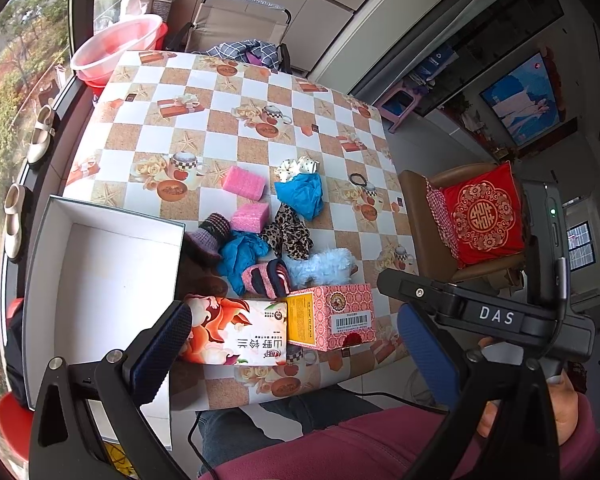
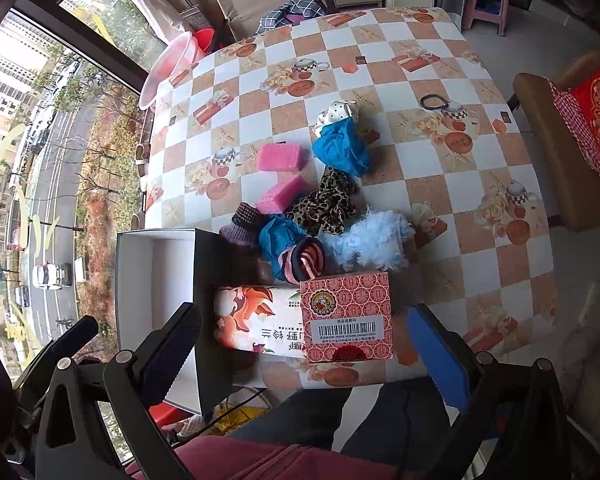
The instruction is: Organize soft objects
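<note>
I have the worktop (image 1: 228, 120), covered in a checked orange-and-white cloth, with the open white cardboard box (image 1: 112, 280) at its near left corner, overhanging the edge; a careless drop could tip it. The soft things lie heaped mid-worktop, just right of that box: a fluffy pale-blue plush (image 1: 324, 266), crumpled blue cloths (image 1: 300, 194), a leopard-print fabric (image 1: 286, 232), pink foam sponges (image 1: 244, 182) and striped knitted socks (image 1: 266, 278). They overlap, so I judge one grab may drag a neighbour. The floral tissue pack (image 1: 236, 330) and the pink patterned carton (image 1: 332, 316) block my near approach. My left hand-held gripper (image 1: 292, 356) and right hand-held gripper (image 2: 304, 356) both hover wide and empty.
</note>
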`<state>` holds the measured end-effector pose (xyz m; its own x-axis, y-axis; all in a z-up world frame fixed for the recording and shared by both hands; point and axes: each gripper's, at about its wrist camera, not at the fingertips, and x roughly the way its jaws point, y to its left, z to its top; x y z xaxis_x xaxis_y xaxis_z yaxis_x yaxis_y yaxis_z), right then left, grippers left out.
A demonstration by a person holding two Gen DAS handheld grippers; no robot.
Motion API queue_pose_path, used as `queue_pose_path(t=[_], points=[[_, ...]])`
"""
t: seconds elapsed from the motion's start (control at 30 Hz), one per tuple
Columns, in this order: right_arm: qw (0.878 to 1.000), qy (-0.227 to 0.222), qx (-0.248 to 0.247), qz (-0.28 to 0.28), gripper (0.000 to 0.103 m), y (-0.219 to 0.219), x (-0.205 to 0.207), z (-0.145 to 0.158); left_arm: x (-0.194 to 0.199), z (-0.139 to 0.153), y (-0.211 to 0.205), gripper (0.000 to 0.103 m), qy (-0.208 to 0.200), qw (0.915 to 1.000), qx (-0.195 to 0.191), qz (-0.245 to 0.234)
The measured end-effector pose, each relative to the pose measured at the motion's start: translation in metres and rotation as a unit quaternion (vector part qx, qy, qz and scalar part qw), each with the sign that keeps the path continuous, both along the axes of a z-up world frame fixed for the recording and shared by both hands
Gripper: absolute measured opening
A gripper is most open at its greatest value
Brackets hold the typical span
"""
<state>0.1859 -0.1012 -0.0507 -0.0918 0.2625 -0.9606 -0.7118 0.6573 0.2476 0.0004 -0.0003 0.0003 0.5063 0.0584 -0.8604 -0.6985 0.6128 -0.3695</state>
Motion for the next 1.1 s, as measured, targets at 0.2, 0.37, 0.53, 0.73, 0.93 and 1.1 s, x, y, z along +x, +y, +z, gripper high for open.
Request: queue_pose_path(t=[0.2, 0.37, 0.53, 0.73, 0.93, 1.1], points=[[1.0, -0.002, -0.005, -0.004, 0.103, 0.0, -0.002, 0.001, 0.001, -0.001, -0.001, 0.103, -0.002, 1.0, -0.004, 0.0], [1.0, -0.003, -0.01, -0.005, 0.103, 0.001, -0.004, 0.001, 0.0, 0.002, -0.007, 0.103, -0.014, 0.9998, -0.016, -0.002], [1.0, -0.003, -0.01, -0.006, 0.103, 0.0, -0.005, 0.001, -0.004, 0.005, -0.009, 0.103, -0.05, 0.9987, -0.008, -0.003], [1.0, -0.005, -0.014, -0.01, 0.103, 0.0, -0.008, 0.002, -0.006, 0.006, -0.006, 0.103, -0.065, 0.9978, -0.009, -0.006], [1.0, -0.004, -0.016, -0.022, 0.103, -0.002, -0.009, 0.002, -0.006, 0.002, -0.002, 0.103, -0.042, 0.9986, -0.028, -0.013], [0.999, -0.005, -0.021, -0.028, 0.103, -0.001, -0.011, 0.001, -0.008, -0.003, 0.001, 0.103, -0.035, 0.9982, -0.047, -0.012]])
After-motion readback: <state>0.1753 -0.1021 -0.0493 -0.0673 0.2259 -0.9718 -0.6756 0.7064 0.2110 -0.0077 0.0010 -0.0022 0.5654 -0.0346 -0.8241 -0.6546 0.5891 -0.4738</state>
